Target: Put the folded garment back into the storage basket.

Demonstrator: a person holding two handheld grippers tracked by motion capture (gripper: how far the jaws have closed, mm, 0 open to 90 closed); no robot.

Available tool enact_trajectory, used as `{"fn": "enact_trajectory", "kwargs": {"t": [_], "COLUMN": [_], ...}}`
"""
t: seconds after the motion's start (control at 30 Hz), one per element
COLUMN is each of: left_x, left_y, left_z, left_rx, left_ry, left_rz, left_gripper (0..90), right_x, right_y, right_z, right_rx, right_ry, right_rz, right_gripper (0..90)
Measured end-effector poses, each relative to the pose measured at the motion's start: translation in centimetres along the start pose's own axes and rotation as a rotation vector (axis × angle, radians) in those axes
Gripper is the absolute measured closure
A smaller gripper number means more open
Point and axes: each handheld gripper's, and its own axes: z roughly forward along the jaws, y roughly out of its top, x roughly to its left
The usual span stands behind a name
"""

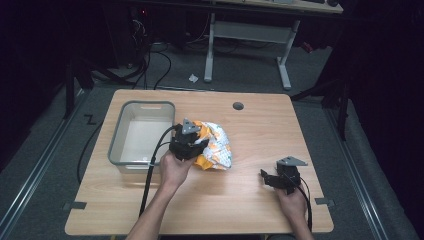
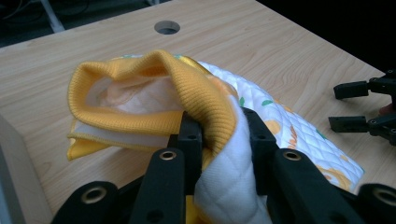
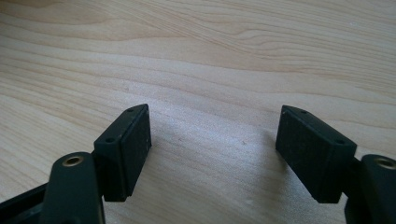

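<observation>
from the left gripper (image 2: 219, 135) view, fingers (image 2: 191, 140) pinch the garment's (image 2: 154, 93) yellow cuff.

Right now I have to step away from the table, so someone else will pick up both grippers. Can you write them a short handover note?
Left gripper: shut on a fold of the small yellow and white garment, pinching its white quilted cloth beside the yellow ribbed cuff.
Right gripper: open, holding nothing, low over bare table near the front right.
The garment lies bunched on the table just right of the grey bin, which looks to have nothing in it.
Done: garment gripped.
Left, as it seems: lift it and drop it into the bin. The right gripper is free to help.
</observation>
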Motion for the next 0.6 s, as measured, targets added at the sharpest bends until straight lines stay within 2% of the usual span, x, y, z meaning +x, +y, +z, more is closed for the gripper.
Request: {"fn": "enact_trajectory", "kwargs": {"t": [0.1,0.33,0.6], "left_x": [0.1,1.0,1.3], "left_y": [0.1,0.2,0.8], "left_z": [-0.3,-1.1,-2.2], "left_rx": [-0.007,-0.020,-0.046], "left_ry": [-0.002,-0.014,-0.001], "left_rz": [0.002,-0.023,-0.015], "left_gripper": [73.4,73.5,73.7], "right_x": [0.0,0.0,0.0], "right_y": [0.0,0.0,0.0], "right_z": [0.0,0.0,0.0], "right_rx": [0.000,0.001,0.001], "right_ry": [0.000,0.000,0.000], "right_rz": [0.000,0.001,0.003], "right_gripper": [26.8,26.8,26.8]}}
